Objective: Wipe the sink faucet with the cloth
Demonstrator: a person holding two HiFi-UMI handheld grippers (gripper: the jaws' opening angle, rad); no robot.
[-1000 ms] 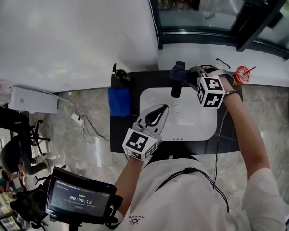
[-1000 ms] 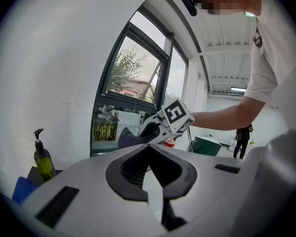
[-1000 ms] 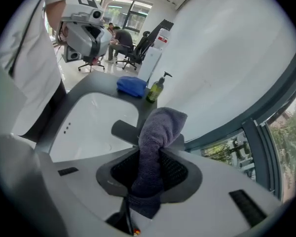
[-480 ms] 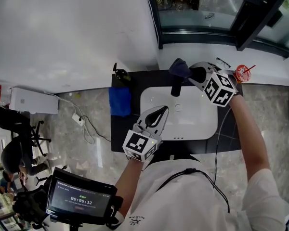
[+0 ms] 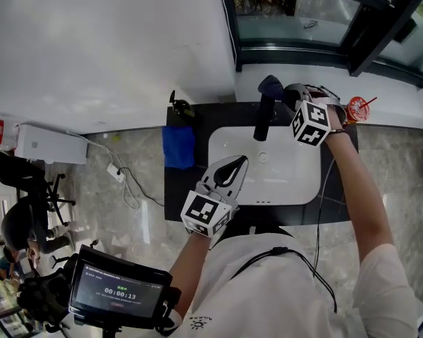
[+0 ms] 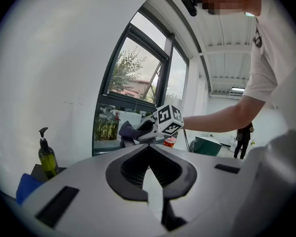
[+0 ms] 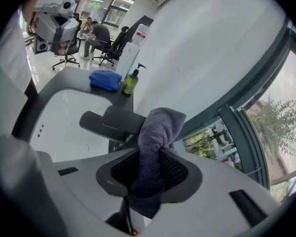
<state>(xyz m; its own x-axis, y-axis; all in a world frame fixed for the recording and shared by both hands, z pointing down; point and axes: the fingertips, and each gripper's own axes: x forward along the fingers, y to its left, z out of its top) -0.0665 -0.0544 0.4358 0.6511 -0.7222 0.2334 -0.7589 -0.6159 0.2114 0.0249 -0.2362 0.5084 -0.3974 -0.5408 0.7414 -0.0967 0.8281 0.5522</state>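
head view: screen reads 00:00:13; right hand-held gripper clamps cloth.

The cloth is soft, fuzzy purple-grey fabric. The faucet looks smooth and matt black. The sink is smooth, shiny white. The soap bottle is shiny green plastic.

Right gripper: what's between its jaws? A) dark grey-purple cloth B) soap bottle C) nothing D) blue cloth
A: the right gripper is shut on the dark cloth, held at the faucet; the blue cloth lies on the counter.
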